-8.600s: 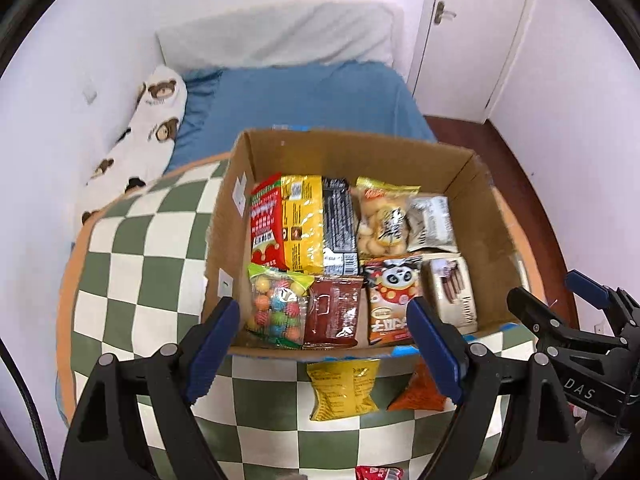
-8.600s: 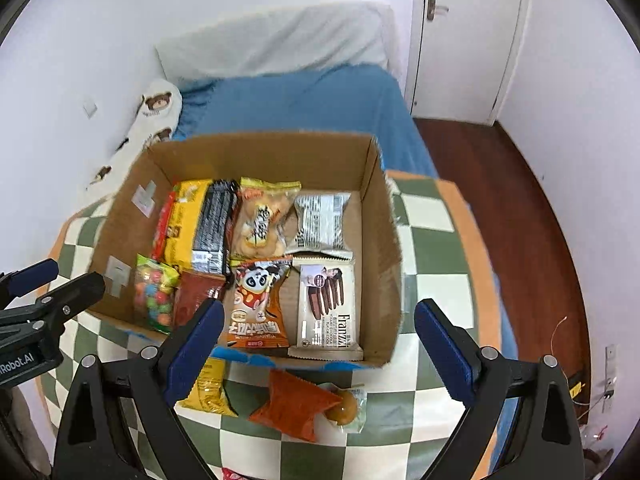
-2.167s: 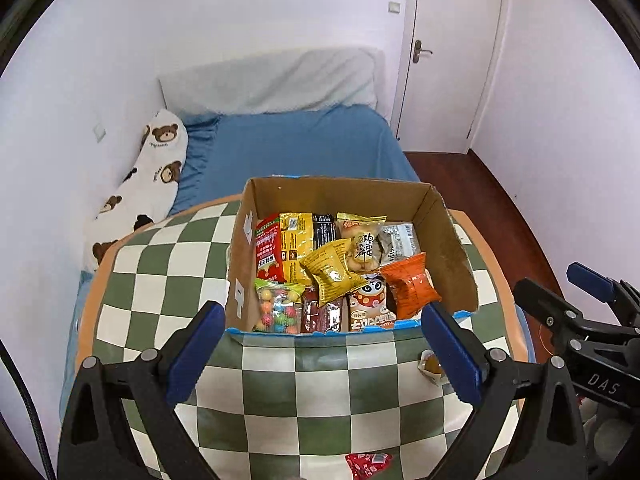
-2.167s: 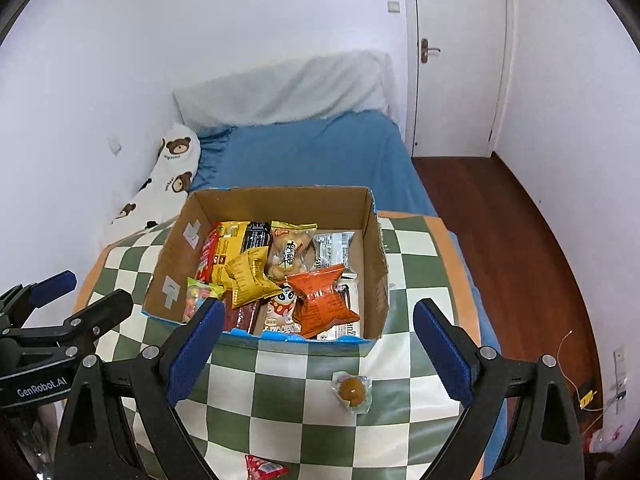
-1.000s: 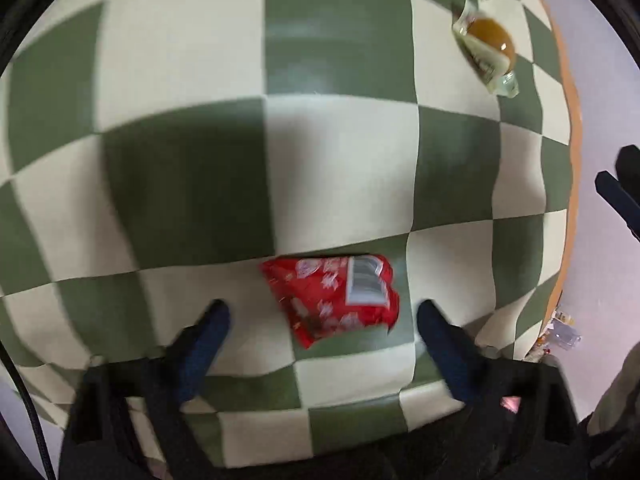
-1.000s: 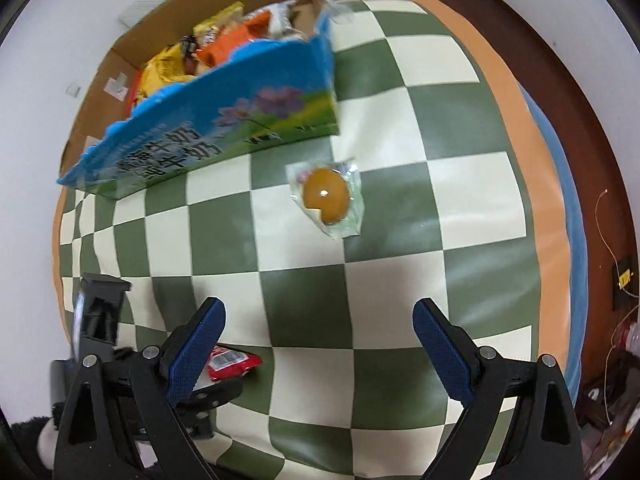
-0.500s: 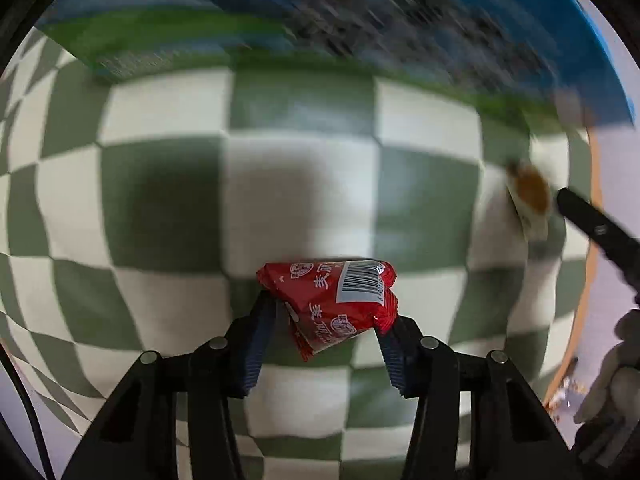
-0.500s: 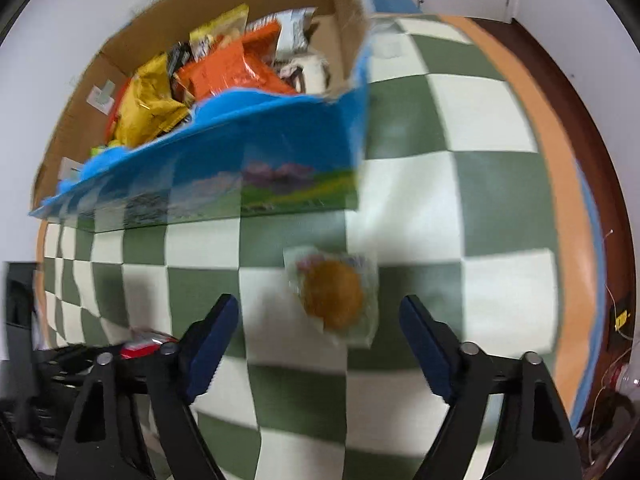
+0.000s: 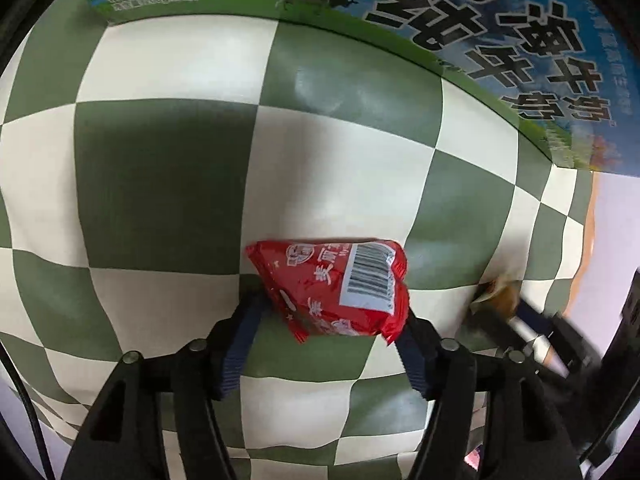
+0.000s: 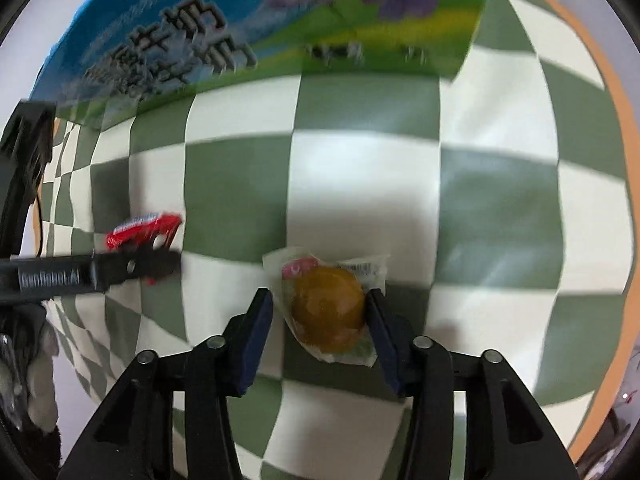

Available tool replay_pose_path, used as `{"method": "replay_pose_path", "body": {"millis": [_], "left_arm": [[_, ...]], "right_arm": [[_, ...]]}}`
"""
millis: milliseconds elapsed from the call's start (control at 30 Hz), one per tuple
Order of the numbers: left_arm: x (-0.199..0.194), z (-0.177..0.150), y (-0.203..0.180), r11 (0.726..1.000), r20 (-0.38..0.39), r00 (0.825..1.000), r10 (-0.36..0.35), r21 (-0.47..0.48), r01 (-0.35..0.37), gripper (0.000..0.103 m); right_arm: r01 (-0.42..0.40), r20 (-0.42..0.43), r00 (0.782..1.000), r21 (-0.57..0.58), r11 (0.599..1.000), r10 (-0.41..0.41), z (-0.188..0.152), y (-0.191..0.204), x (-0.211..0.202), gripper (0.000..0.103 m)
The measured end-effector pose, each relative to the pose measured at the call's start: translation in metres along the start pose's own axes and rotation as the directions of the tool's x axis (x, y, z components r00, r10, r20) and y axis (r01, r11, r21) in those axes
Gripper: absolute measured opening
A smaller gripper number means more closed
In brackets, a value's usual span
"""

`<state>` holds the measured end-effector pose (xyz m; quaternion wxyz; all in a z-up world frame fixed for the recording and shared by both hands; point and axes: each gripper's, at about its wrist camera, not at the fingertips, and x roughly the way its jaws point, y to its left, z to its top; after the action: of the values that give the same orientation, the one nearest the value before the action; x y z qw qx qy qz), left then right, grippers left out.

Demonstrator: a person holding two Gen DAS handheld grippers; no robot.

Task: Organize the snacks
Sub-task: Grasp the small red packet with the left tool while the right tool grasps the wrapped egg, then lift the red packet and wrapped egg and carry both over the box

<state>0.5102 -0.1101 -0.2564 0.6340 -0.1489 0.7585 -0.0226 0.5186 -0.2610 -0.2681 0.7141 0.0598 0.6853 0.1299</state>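
My left gripper (image 9: 332, 336) is shut on a red snack packet (image 9: 334, 286) with a white barcode label and holds it just above the checked tablecloth. The packet also shows in the right wrist view (image 10: 142, 229), with the left gripper (image 10: 156, 258) under it. My right gripper (image 10: 320, 320) has its blue pads (image 10: 260, 320) on both sides of a clear-wrapped brown pastry (image 10: 328, 306) lying on the cloth; the right pad touches it, the left pad stands slightly off. The snack box (image 9: 500, 44) stands behind, only its printed blue and green front wall showing.
The green and white checked tablecloth (image 9: 168, 168) covers the table. Its orange border (image 10: 608, 92) runs along the right edge, with floor beyond. The box wall (image 10: 256, 28) fills the top of the right wrist view. The right gripper shows blurred at the left wrist view's right edge (image 9: 520, 320).
My left gripper has carried the red packet closer to the box. My right gripper has come down and narrowed around the pastry, which was ahead of the open jaws half a second ago.
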Motion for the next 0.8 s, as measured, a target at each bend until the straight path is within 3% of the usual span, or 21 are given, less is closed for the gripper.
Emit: {"method": "replay_pose_path", "body": {"millis": [133, 267, 400, 500, 600, 800], "left_arm": [[-0.002, 0.014, -0.008, 1.000, 0.005, 1.000, 0.004, -0.022, -0.004, 0.065], [-0.011, 0.013, 0.004, 0.994, 0.016, 0.996, -0.085, -0.061, 0.086, 0.065], [-0.008, 0.017, 0.009, 0.992, 0.015, 0.996, -0.092, -0.087, 0.093, 0.065], [-0.009, 0.019, 0.004, 0.995, 0.045, 0.997, -0.063, -0.078, 0.067, 0.063], [-0.011, 0.022, -0.007, 1.000, 0.080, 0.997, 0.004, -0.023, -0.002, 0.050], [-0.011, 0.016, -0.022, 0.996, 0.117, 0.991, 0.064, 0.048, -0.070, 0.043]], "right_arm": [[-0.022, 0.007, 1.000, 0.062, 0.998, 0.022, 0.000, -0.006, 0.003, 0.051], [-0.034, 0.002, 0.999, 0.086, 0.996, 0.034, -0.003, -0.010, 0.006, 0.053], [-0.030, 0.006, 1.000, 0.106, 0.994, 0.029, -0.001, -0.008, 0.008, 0.054], [-0.039, 0.018, 0.999, 0.138, 0.990, 0.037, -0.006, -0.019, 0.006, 0.054], [-0.037, 0.031, 0.999, 0.149, 0.988, 0.033, -0.004, -0.021, 0.004, 0.054], [0.002, 0.082, 0.997, 0.117, 0.993, -0.012, -0.008, -0.018, -0.002, 0.050]]}}
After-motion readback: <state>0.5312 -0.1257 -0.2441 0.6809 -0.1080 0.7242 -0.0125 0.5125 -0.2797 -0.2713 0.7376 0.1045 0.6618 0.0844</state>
